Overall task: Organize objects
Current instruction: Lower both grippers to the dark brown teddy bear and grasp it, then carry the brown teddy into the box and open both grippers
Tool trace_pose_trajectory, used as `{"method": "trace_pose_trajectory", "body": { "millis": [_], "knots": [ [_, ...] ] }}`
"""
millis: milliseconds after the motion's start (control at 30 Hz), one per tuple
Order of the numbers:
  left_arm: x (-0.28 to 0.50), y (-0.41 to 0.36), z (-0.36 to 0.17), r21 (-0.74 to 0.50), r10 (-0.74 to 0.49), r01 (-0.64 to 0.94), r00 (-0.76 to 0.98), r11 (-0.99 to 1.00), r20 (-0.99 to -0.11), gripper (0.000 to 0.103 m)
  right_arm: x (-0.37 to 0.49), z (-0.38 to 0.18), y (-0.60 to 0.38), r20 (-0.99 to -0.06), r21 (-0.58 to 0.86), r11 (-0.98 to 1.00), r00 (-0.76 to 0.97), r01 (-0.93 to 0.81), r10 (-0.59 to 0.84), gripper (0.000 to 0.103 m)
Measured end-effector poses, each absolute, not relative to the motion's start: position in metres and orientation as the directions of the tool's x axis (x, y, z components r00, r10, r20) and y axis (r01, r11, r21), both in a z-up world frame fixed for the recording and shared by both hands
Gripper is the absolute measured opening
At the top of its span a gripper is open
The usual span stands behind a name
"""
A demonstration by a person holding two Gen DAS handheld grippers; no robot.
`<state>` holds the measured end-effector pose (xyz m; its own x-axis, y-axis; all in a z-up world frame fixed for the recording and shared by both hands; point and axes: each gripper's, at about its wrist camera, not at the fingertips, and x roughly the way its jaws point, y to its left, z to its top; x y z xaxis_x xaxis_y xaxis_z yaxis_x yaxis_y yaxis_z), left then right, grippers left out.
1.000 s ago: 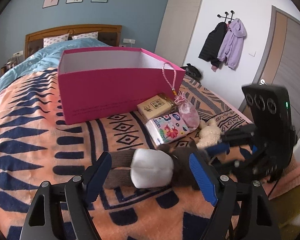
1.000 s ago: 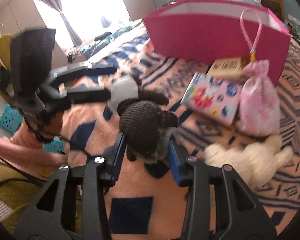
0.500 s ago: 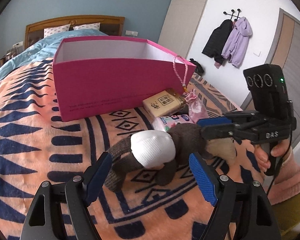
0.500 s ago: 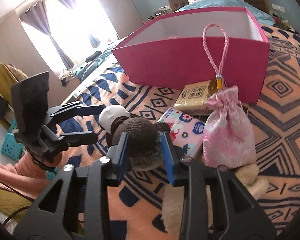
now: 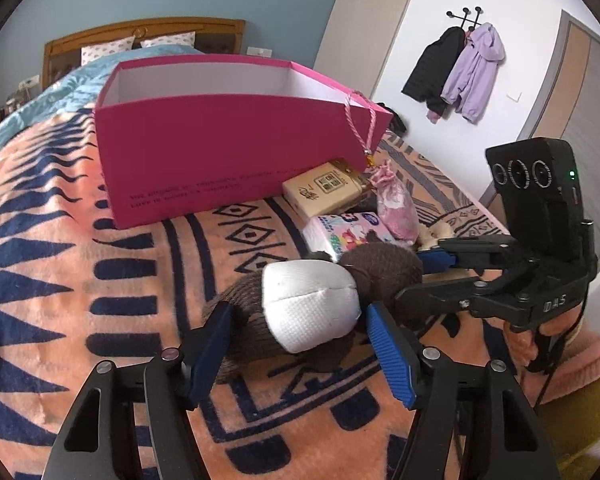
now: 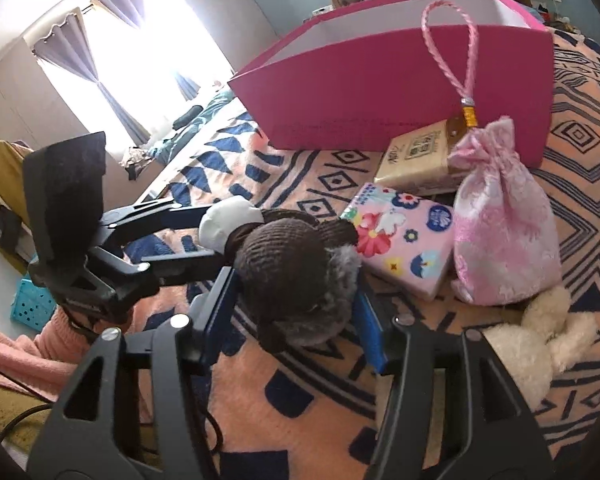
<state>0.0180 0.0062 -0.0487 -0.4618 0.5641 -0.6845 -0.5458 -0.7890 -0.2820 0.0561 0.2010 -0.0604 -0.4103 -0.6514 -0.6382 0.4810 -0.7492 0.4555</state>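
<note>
Nearest in the left wrist view: left gripper (image 5: pixel 300 354) at lower centre, jaws closing around the white end of the plush (image 5: pixel 312 308), narrow gaps visible beside both blue pads, not yet pressing. Right gripper (image 5: pixel 416 280) reaching in from the right of that frame, at the plush's brown head. In the right wrist view: right gripper (image 6: pixel 296 304) at lower centre, jaws opening, the brown knitted head (image 6: pixel 296 268) between them, left pad touching, right pad just clear. Plush lying on the orange and navy blanket (image 5: pixel 60 280), mid-frame. Just beyond: floral tissue pack (image 6: pixel 400 248), pink pouch (image 6: pixel 504 232) at right, cream plush (image 6: pixel 540 348) at lower right. Behind those, tan pack (image 6: pixel 416 156) against the pink box (image 5: pixel 220 152), open-topped, empty as far as visible, pouch cord (image 6: pixel 452 56) leaning on its front. Farthest: headboard (image 5: pixel 140 36) at upper left, 2 jackets (image 5: pixel 460 68) hanging at upper right.
</note>
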Motion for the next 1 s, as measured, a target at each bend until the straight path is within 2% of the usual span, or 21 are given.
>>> {"method": "trace_pose_trajectory", "body": {
  "millis": [233, 533, 1000],
  "knots": [
    [0.025, 0.009, -0.039, -0.323, 0.601, -0.551, -0.454, -0.770, -0.658, 0.069, 0.060, -0.045, 0.200, -0.622, 0.434, -0.744, -0.428, 0.509, -0.656, 0.052],
    [0.026, 0.005, 0.007, -0.293, 0.609, -0.561, -0.533, -0.774, -0.588, 0.069, 0.057, 0.004, 0.204, -0.556, 0.379, -0.723, -0.483, 0.577, -0.676, 0.052],
    [-0.056, 0.007, 0.082, -0.181, 0.519, -0.510, -0.666, -0.841, -0.536, 0.069, -0.027, 0.079, 0.196, -0.470, 0.270, -0.710, -0.555, 0.650, -0.686, 0.052]
  ]
}}
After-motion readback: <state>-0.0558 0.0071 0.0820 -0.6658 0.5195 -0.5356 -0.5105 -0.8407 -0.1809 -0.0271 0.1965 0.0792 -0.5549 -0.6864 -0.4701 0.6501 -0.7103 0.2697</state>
